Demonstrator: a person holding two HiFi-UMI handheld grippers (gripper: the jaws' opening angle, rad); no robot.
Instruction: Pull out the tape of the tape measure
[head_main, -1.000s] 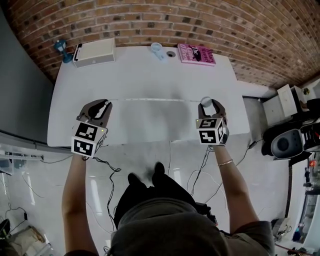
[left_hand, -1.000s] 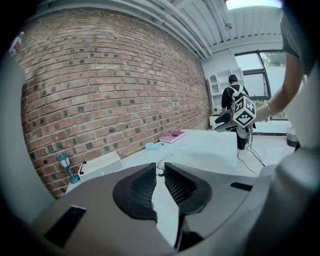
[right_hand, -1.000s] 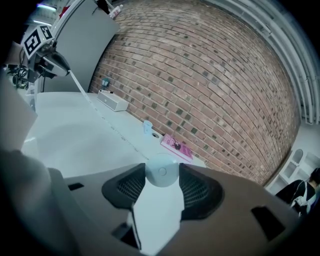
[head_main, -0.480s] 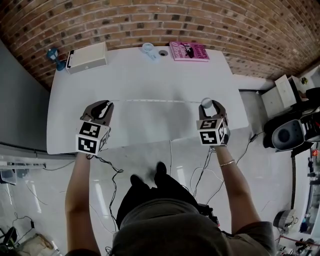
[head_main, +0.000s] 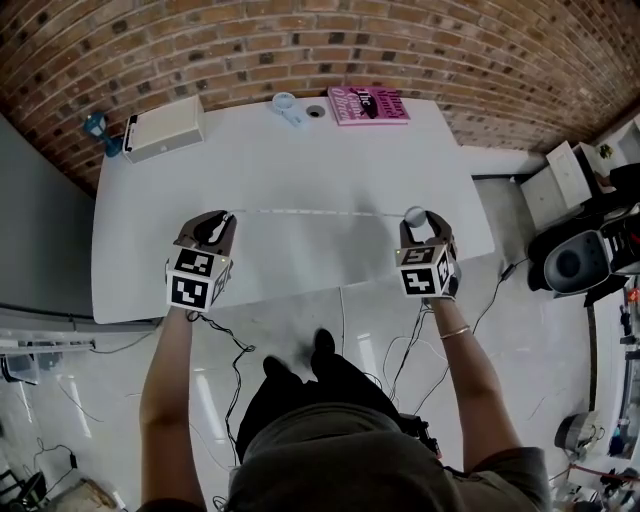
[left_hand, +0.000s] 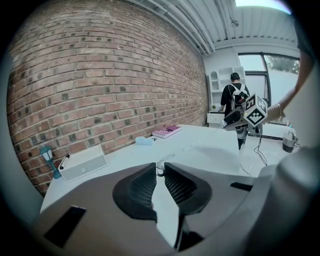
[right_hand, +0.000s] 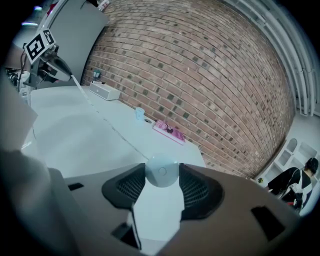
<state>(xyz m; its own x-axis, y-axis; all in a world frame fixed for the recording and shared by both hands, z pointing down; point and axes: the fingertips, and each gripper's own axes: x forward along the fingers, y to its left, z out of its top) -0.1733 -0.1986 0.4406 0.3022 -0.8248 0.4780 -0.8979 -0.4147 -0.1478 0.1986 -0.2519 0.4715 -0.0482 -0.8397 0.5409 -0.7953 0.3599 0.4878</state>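
Round pale-blue plastic tape measure (right_hand: 161, 172) sits clamped btwn the jaws of the right gripper (head_main: 415, 222), above the white table (head_main: 300, 260) near its front edge. The left gripper (left_hand: 160, 167) has its jaws nearly together, pinching what looks like the end ring of the thin white tape (head_main: 310, 212), which is drawn out straight btwn the two. Farther back: pink book (head_main: 368, 104), white box (head_main: 163, 128), red brick wall (head_main: 450, 50).

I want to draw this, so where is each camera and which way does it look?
Head view: on the person's head, looking steeply down at the white table; shows both forearms, left gripper, right gripper.
Left gripper view: on the left gripper, looking along its fingers, pinching the tape's end, toward the right gripper.
Right gripper view: on the right gripper, looking past the tape measure in its fingers toward the left gripper.
Shared: all see the tape and pink book.
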